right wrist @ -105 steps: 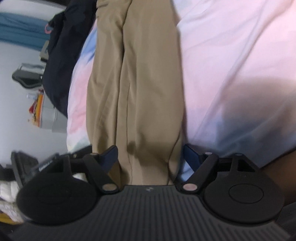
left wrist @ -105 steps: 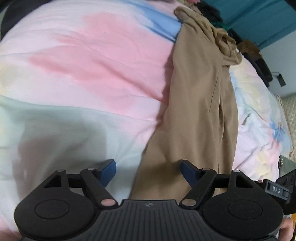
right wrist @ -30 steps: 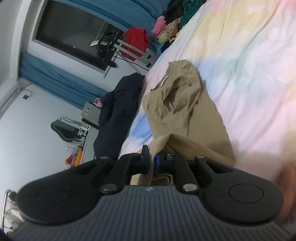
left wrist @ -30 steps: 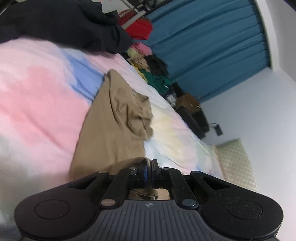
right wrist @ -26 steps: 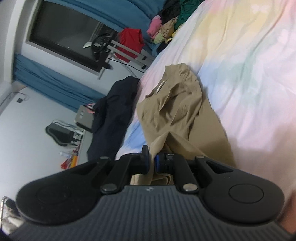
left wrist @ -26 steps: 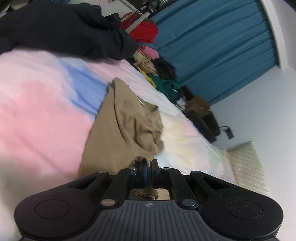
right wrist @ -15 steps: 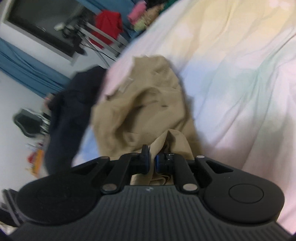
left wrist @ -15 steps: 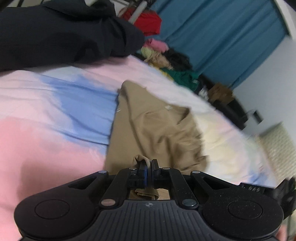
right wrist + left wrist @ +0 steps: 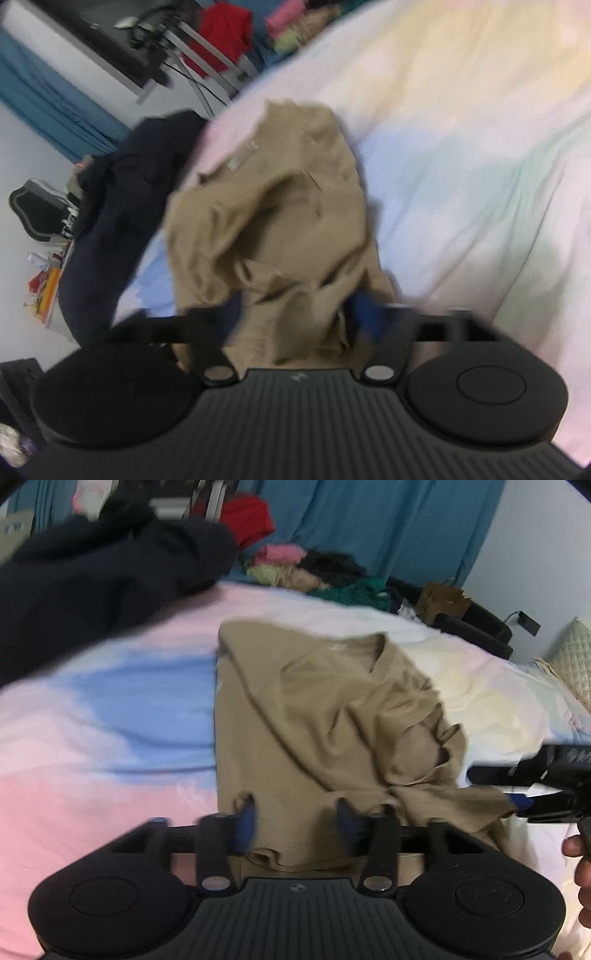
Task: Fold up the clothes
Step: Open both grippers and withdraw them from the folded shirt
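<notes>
A tan garment [image 9: 325, 709] lies folded over on itself on the pastel tie-dye bedsheet [image 9: 110, 709]. My left gripper [image 9: 295, 819] is open, its blue-padded fingers spread over the garment's near edge, which lies loose between them. My right gripper [image 9: 303, 314] is open too, with the tan garment [image 9: 273, 206] bunched between and under its fingers. The right gripper also shows at the right edge of the left wrist view [image 9: 546, 786].
A dark navy garment [image 9: 92, 579] lies on the bed's far left. A pile of coloured clothes [image 9: 314, 576] sits beyond the bed before blue curtains [image 9: 369, 524]. A quilted pillow [image 9: 572, 657] is at the right. A desk chair [image 9: 37, 210] stands beside the bed.
Both grippers carried the garment's near end forward over the rest, then opened and let it go. The folded-over end now rests on the garment.
</notes>
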{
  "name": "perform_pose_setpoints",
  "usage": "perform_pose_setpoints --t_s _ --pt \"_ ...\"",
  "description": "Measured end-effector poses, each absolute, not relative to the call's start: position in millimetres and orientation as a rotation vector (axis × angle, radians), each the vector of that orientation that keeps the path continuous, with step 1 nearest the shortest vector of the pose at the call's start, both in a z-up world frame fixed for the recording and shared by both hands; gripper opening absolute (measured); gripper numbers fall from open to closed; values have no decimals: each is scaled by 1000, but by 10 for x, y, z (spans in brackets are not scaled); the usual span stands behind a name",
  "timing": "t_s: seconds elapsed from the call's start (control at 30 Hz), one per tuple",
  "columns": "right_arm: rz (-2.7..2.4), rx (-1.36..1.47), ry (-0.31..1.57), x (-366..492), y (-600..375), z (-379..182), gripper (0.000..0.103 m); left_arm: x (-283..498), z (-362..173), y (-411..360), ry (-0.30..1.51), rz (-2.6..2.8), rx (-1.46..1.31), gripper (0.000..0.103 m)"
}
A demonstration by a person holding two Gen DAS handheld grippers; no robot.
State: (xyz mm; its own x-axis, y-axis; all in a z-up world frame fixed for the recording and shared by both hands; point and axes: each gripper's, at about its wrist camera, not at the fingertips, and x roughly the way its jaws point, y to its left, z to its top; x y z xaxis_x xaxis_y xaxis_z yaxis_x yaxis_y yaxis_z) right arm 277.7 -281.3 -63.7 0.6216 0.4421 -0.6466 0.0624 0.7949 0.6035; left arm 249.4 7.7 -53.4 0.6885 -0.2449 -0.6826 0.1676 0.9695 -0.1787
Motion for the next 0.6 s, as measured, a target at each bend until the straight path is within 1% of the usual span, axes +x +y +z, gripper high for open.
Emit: perform_pose_setpoints --t_s 0.03,0.07,0.1,0.13,0.17,0.23,0.4,0.6 --pt "239 621 864 2714 -2803 -544 87 2423 -448 48 761 -227 -89 70" --pt "242 609 842 2650 -2793 -451 86 2351 -361 18 744 -222 -74 76" --pt "248 601 825 2580 -2788 -361 86 2264 -261 -5 725 -220 -59 86" --pt "254 593 809 2508 -2783 -270 86 2168 -160 -17 701 -219 -47 92" --pt "253 569 788 2422 -2771 -160 86 2067 -57 -25 677 -217 -38 94" --pt "251 513 742 2243 -2736 68 86 1862 152 -44 632 -214 -23 102" --pt "257 361 594 1719 -2610 607 86 1294 600 -129 515 -218 30 103" --pt "257 237 467 1130 -2438 963 86 660 1022 -171 387 -219 27 103"
